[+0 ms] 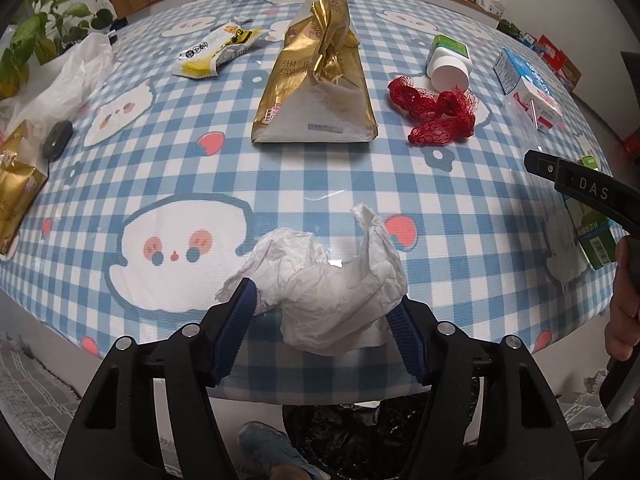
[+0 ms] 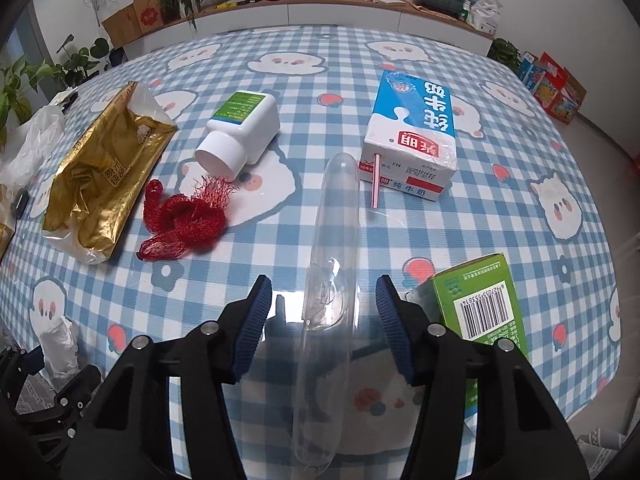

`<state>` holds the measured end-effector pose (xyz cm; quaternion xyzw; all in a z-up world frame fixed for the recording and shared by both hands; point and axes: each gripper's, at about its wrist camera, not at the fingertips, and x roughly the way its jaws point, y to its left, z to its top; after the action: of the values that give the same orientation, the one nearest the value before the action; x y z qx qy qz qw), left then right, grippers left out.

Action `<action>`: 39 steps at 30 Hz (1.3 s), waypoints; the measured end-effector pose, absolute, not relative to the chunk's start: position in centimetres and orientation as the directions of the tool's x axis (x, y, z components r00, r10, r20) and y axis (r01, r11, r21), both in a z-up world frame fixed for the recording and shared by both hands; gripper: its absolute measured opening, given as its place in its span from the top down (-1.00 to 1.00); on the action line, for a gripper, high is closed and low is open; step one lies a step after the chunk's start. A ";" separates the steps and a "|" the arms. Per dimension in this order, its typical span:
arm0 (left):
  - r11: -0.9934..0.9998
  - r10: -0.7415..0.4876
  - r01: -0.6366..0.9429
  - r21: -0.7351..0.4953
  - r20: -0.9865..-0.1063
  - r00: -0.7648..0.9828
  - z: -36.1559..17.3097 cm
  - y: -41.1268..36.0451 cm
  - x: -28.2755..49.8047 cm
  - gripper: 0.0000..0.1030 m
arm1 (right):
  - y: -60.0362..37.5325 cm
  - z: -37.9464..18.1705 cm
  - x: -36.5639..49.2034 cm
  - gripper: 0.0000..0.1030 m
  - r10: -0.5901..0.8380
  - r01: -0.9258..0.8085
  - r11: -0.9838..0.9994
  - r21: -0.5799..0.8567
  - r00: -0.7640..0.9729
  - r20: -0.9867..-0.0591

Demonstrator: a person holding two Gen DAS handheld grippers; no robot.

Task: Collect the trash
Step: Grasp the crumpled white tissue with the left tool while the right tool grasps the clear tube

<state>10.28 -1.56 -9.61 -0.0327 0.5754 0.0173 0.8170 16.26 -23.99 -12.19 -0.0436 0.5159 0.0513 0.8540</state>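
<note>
A crumpled white tissue (image 1: 320,276) lies near the front edge of the blue checked table (image 1: 360,184). My left gripper (image 1: 323,294) is shut on it, with one blue pad touching each side. In the right wrist view a long clear plastic shell (image 2: 332,240) lies between the fingers of my right gripper (image 2: 323,280). That gripper is open, with a gap on both sides of the shell. More trash is spread around: a gold bag (image 1: 320,80), a red net (image 1: 436,112), a white bottle (image 2: 244,128), a milk carton (image 2: 412,136) and a green box (image 2: 480,308).
A yellow-and-white wrapper (image 1: 216,52), a white plastic bag (image 1: 68,80) and a second gold pack (image 1: 16,184) lie to the left. A black-lined bin (image 1: 360,432) stands on the floor under the table's front edge, beside a person's shoe (image 1: 268,448). Plants and boxes line the far wall.
</note>
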 end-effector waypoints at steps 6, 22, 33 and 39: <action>0.997 0.012 -0.072 -0.013 -0.939 0.344 -9.6 -1.7 10.1 0.23 | -23.8 -12.7 16.5 0.29 0.038 -0.130 0.991 -0.023 0.445 -0.895; 0.994 0.012 -0.102 -0.027 -0.932 0.363 -8.8 -0.6 10.0 0.76 | -24.1 -12.4 16.4 0.51 0.038 -0.105 0.994 -0.009 0.443 -0.896; 0.997 0.023 -0.082 -0.012 -0.910 0.413 -7.1 -1.3 9.7 0.76 | -23.9 -10.3 14.8 0.51 0.064 -0.102 0.995 0.018 0.472 -0.879; 0.997 0.013 -0.075 -0.021 -0.901 0.434 -6.2 -1.6 9.2 0.76 | -23.9 -9.0 13.3 0.51 0.079 -0.101 0.994 0.033 0.494 -0.866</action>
<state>9.20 -1.57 -6.20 -0.0289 0.5314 0.0261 0.8462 13.30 -23.90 -9.03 -0.0112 0.5004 0.0520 0.8642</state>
